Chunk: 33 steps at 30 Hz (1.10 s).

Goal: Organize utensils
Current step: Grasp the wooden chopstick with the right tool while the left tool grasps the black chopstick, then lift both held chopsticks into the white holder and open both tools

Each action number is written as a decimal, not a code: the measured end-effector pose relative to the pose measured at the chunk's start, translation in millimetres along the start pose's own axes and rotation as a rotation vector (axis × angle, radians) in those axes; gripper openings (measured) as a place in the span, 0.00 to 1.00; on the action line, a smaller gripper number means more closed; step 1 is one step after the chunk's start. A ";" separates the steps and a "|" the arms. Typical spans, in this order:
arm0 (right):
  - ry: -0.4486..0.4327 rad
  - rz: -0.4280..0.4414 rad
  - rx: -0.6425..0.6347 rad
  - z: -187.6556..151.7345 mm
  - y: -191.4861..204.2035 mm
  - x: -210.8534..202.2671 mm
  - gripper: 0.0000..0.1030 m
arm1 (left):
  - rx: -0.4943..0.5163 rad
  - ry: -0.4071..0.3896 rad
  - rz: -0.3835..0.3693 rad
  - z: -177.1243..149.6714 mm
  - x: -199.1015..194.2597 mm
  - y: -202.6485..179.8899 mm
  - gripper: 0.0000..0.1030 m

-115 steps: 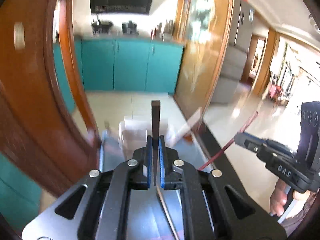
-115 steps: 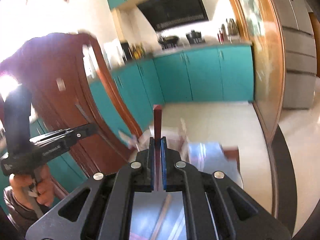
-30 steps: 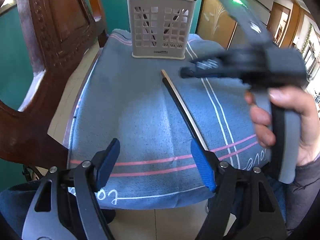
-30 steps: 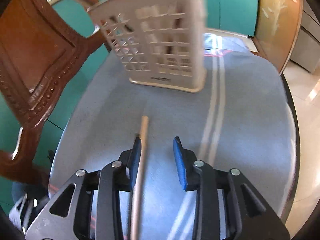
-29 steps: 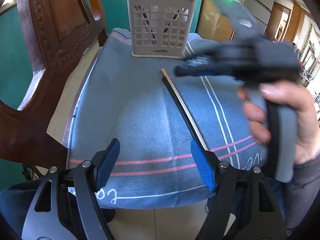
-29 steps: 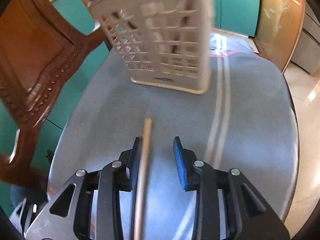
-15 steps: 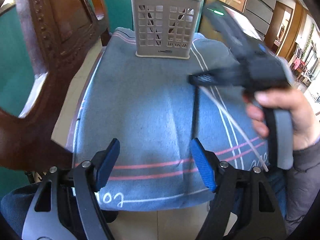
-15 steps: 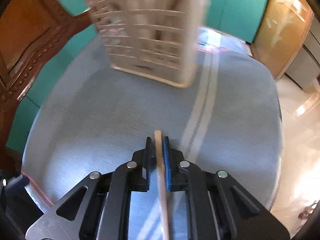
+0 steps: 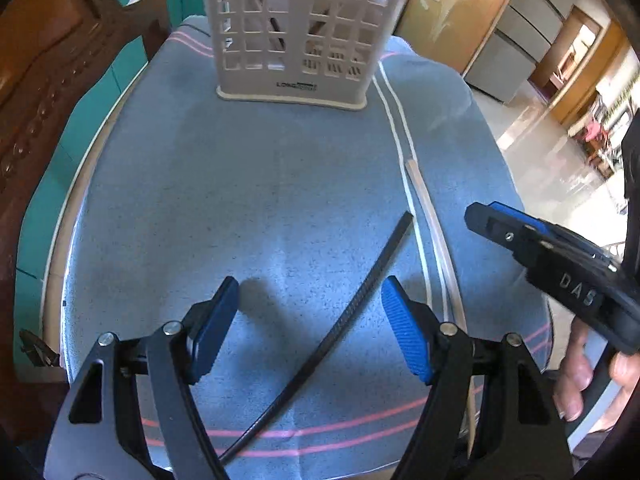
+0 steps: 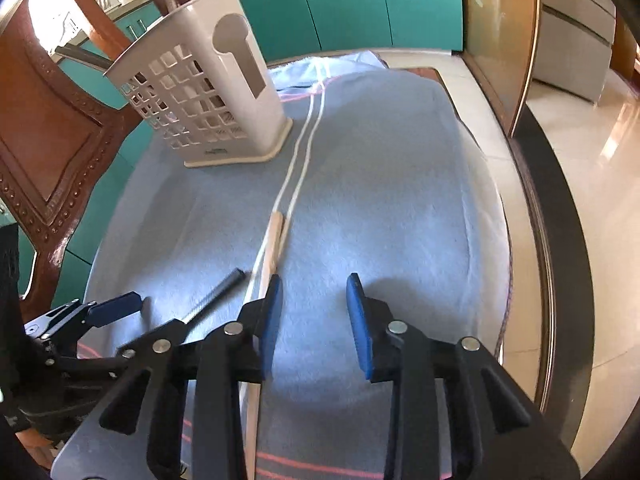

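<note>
A: Since a moment ago the two chopsticks have come apart. They lay side by side as a pair; now the black chopstick (image 9: 360, 312) slants across the blue towel (image 9: 248, 184), and the pale chopstick (image 10: 272, 248) lies along the towel's white stripes, the two angled away from each other.

B: And the right gripper (image 10: 314, 312)?

A: Half a second back its fingers were pinched on the pale chopstick. They have just been opening, and now they stand apart with nothing pressed between them; the pale stick lies just beside the left-hand finger, outside the gap.

B: The left gripper (image 9: 310, 320)?

A: Fingers wide apart, holding nothing. The black chopstick runs up through the gap, nearer the right-hand finger, without either pad pressing on it.

B: So how far along?

A: The white basket (image 9: 296, 32) stands upright at the far end of the towel and already has several utensils in it; their handles show through the grid and above the rim. I'd judge most of the sorting done. What looks left is these two chopsticks: each wants a fresh pinch, a lift and a drop into the basket.
</note>
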State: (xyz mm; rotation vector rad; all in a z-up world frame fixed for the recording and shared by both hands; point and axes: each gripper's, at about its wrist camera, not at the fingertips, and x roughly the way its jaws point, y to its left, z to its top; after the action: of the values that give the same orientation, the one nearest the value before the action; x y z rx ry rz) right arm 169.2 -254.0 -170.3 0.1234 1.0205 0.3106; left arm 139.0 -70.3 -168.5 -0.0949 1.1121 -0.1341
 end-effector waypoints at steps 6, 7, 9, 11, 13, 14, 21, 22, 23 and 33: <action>0.008 0.011 -0.044 -1.2 16.1 5.7 0.33 | 0.159 -0.012 0.090 -2.7 10.6 -29.5 0.68; 0.009 0.008 -0.051 -1.5 18.4 6.7 0.33 | 0.195 -0.031 0.103 -1.8 11.7 -35.8 0.66; 0.010 0.002 -0.067 0.1 24.2 10.8 0.33 | 0.257 -0.042 0.108 1.5 13.6 -46.5 0.47; 0.012 0.004 -0.078 -0.5 27.4 10.4 0.33 | 0.303 -0.033 0.120 5.3 15.2 -52.1 0.16; 0.016 -0.005 -0.094 -0.8 32.0 12.9 0.33 | 0.316 -0.023 0.158 7.5 17.8 -50.6 0.08; 0.018 -0.009 -0.102 -1.0 34.2 14.2 0.33 | 0.308 -0.022 0.156 7.7 17.6 -46.3 0.07; 0.021 -0.113 -0.224 -4.7 62.8 30.5 0.09 | 0.220 -0.020 0.111 6.1 8.3 -15.1 0.07; 0.021 -0.111 -0.227 -5.0 64.3 31.6 0.08 | 0.218 -0.021 0.111 5.5 8.2 -14.8 0.07; 0.021 -0.100 -0.222 -5.0 64.6 32.3 0.07 | 0.215 -0.022 0.110 4.2 8.4 -14.6 0.07; -0.167 0.028 -0.181 7.6 65.3 -51.4 0.06 | 0.197 -0.188 0.075 7.5 -62.1 -13.5 0.07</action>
State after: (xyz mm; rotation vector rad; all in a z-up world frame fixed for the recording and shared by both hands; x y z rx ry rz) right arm 137.9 -207.7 -108.3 -0.0002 0.8215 0.4099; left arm 117.8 -74.0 -108.2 0.1086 0.9082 -0.1635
